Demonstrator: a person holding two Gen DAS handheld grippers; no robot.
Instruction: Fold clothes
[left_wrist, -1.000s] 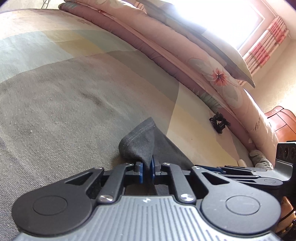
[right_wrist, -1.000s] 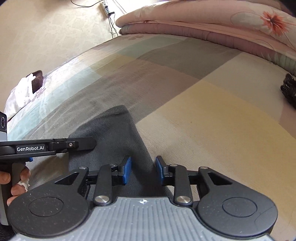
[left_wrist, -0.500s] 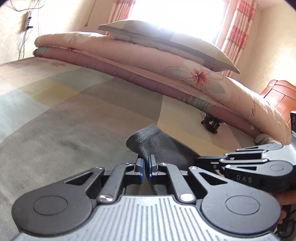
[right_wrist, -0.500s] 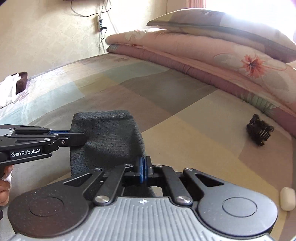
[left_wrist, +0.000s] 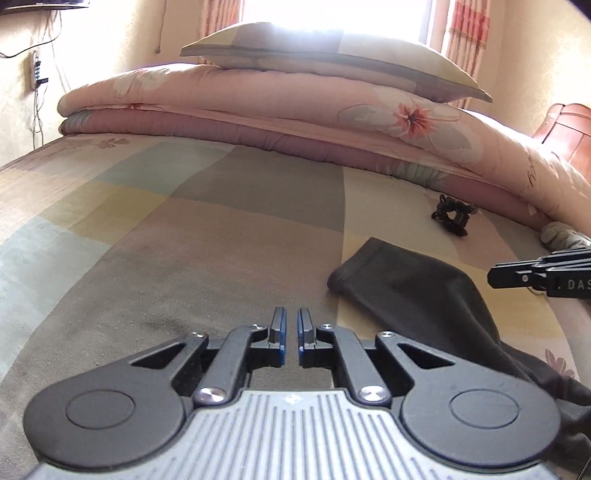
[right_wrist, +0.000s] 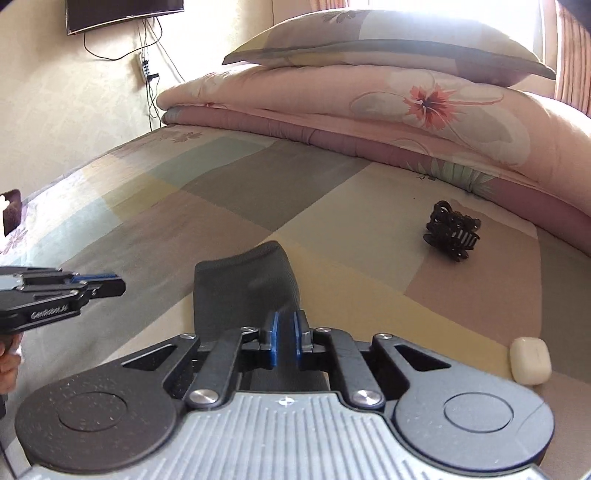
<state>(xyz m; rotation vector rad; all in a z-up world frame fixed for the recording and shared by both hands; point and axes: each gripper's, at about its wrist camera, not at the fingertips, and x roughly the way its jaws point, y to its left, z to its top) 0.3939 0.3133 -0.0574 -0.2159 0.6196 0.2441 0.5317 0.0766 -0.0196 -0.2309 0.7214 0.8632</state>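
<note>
Left gripper (left_wrist: 291, 334) has its pads nearly together with nothing between them, over bare bedsheet (left_wrist: 155, 258). Right gripper (right_wrist: 286, 338) just eased apart a bit, the dark grey garment (right_wrist: 243, 284) running between its pads. The garment lies on the sheet, hair clip (right_wrist: 452, 230) further right.

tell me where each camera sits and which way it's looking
Left wrist: on the left gripper, looking along its near-shut, empty fingers across the bed toward the folded quilt and the window; the right gripper shows at the right edge.
Right wrist: on the right gripper, facing the same way over the dark garment; its fingers have just been opening, with cloth visible in the gap but not pinched; the left gripper and a hand show at left.
Shared: garment, hair clip, quilt, pillow.
</note>
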